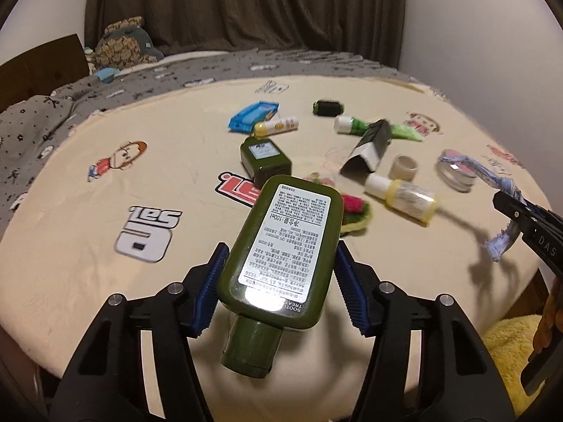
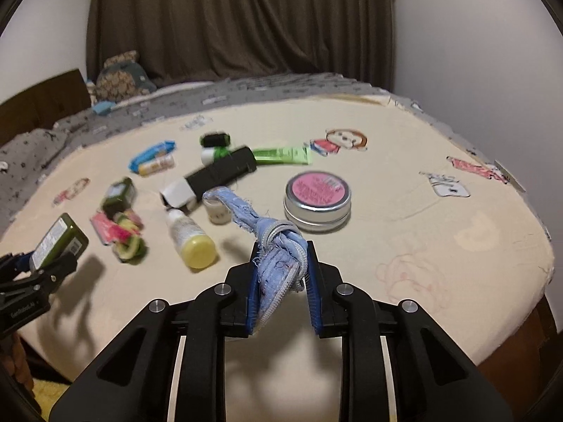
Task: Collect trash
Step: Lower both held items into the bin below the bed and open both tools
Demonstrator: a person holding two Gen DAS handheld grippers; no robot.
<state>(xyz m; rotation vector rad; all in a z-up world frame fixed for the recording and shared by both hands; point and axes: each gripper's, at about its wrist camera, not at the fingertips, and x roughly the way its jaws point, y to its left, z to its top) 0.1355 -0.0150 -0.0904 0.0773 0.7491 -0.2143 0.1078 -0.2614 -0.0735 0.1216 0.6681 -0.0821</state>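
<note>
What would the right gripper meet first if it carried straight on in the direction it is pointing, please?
Probably the pink-lidded tin, which lies just beyond the blue cloth strip held in the right gripper, slightly right of centre; depth is uncertain.

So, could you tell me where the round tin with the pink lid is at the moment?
The pink-lidded tin sits on the cream table cover, right of centre in the right wrist view, just beyond the right gripper and its blue fabric scrap.

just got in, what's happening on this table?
Trash pickup, mid-run. The left gripper is shut on a dark green flat plastic bottle, lifted off the cream cartoon-print tablecloth. The right gripper is shut on a knotted strip of frayed blue denim. Bottles, a pink-lidded tin and wrappers remain.
</note>
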